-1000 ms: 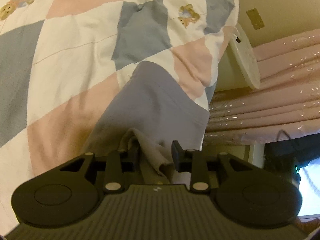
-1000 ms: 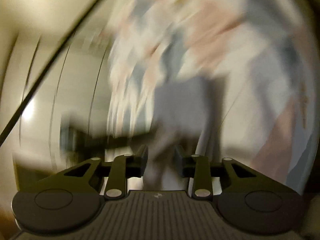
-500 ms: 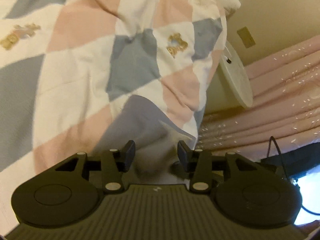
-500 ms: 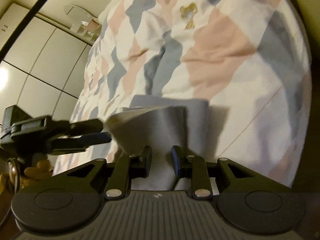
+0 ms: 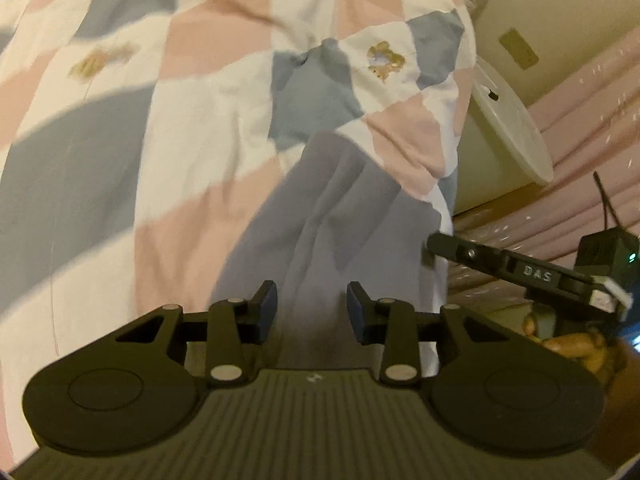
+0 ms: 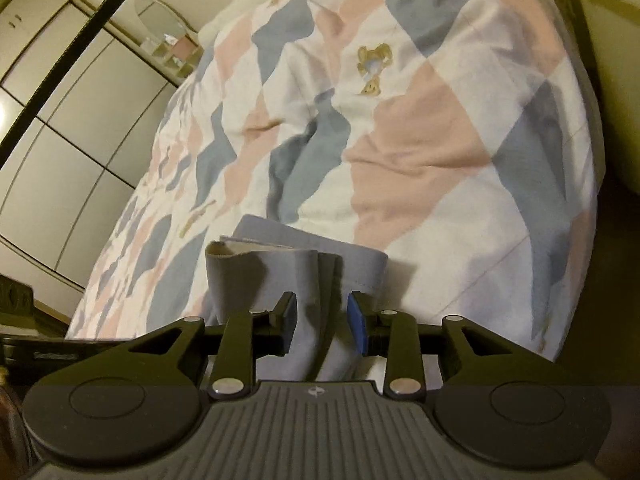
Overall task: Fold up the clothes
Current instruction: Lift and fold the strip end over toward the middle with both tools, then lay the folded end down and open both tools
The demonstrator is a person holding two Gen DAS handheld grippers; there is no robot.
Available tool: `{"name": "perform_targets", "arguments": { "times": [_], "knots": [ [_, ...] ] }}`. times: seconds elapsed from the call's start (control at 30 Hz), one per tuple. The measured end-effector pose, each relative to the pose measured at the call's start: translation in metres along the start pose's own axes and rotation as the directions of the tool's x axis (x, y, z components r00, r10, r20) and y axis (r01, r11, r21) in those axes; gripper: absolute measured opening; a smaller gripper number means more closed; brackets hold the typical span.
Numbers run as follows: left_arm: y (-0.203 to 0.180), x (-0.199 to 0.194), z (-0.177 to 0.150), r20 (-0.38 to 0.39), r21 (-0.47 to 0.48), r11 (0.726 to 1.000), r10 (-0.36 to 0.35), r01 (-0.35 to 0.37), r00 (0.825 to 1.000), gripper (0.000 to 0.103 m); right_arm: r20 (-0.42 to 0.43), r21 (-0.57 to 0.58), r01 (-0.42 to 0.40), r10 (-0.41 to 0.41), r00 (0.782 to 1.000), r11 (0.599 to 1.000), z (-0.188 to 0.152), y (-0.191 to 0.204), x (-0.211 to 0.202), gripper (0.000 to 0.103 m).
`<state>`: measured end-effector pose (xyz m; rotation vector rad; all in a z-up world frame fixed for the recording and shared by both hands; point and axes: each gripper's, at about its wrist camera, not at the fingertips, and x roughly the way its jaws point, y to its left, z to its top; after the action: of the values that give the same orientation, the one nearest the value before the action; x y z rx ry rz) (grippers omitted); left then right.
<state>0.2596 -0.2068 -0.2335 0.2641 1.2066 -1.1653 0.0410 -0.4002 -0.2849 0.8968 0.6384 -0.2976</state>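
— Two grippers in view. Where is the garment?

— Grey-lavender folded cloth garment (image 5: pixel 320 216) lies on the bed, low centre of the left wrist view, on a quilt of pink, white and blue-grey diamond patches (image 5: pixel 192 120). Creases run lengthwise down it.

— Left gripper (image 5: pixel 311 304)?

— Fingers spread wide, blue pads facing each other, nothing between them but the cloth lying below. Whether the tips touch the fabric, cannot tell.

— Right gripper (image 6: pixel 322 316)?

— Fingers parted at a moderate gap, either side of a folded layer that stands up at bottom centre of the right wrist view (image 6: pixel 272 276). Pads do not appear to press it. Pale lining shows at the fold's top edge.

— Anything else?

— Right gripper also shows at the right edge of the left wrist view (image 5: pixel 520 272), black, lettered "DAS", beside the garment's right edge, a hand (image 5: pixel 576 344) beneath it. Pink pleated curtain (image 5: pixel 592 92) at upper right. White wardrobe doors (image 6: pixel 60 120) at left of the right wrist view.
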Motion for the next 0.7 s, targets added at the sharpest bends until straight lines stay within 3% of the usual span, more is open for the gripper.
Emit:
{"name": "perform_targets", "arguments": {
  "times": [0.17,0.23,0.37,0.43,0.53,0.6,0.7],
  "knots": [
    [-0.015,0.028,0.023,0.03,0.194,0.981,0.022,-0.027,0.999,0.034,-0.011,-0.012,-0.011,0.011,1.0,1.0,0.006,-0.007,0.015,0.032],
    [-0.016,0.037,0.029,0.034,0.224,0.974,0.026,-0.033,0.999,0.032,-0.012,0.012,-0.035,0.035,0.999,0.999,0.007,-0.012,0.02,0.032],
    [-0.011,0.041,0.033,0.018,0.195,0.976,-0.098,0.092,0.995,0.03,-0.002,0.057,-0.067,0.067,0.998,0.996,0.011,-0.019,0.022,0.029],
    [-0.011,0.039,0.033,0.014,0.203,0.97,-0.141,0.135,0.99,0.039,0.003,0.083,-0.08,0.08,0.997,0.993,0.011,-0.022,0.021,0.028],
    [-0.008,0.039,0.037,-0.003,0.194,0.962,-0.195,0.191,0.981,0.038,0.005,0.124,-0.099,0.099,0.995,0.987,0.009,-0.029,0.02,0.027],
    [-0.01,0.045,0.041,-0.035,0.214,0.959,-0.184,0.187,0.982,0.036,0.005,0.136,-0.109,0.109,0.994,0.985,0.008,-0.031,0.021,0.027],
    [-0.015,0.054,0.04,-0.051,0.291,0.949,-0.111,0.121,0.992,0.018,-0.004,0.118,-0.104,0.105,0.994,0.988,0.006,-0.027,0.025,0.025]
  ]
}}
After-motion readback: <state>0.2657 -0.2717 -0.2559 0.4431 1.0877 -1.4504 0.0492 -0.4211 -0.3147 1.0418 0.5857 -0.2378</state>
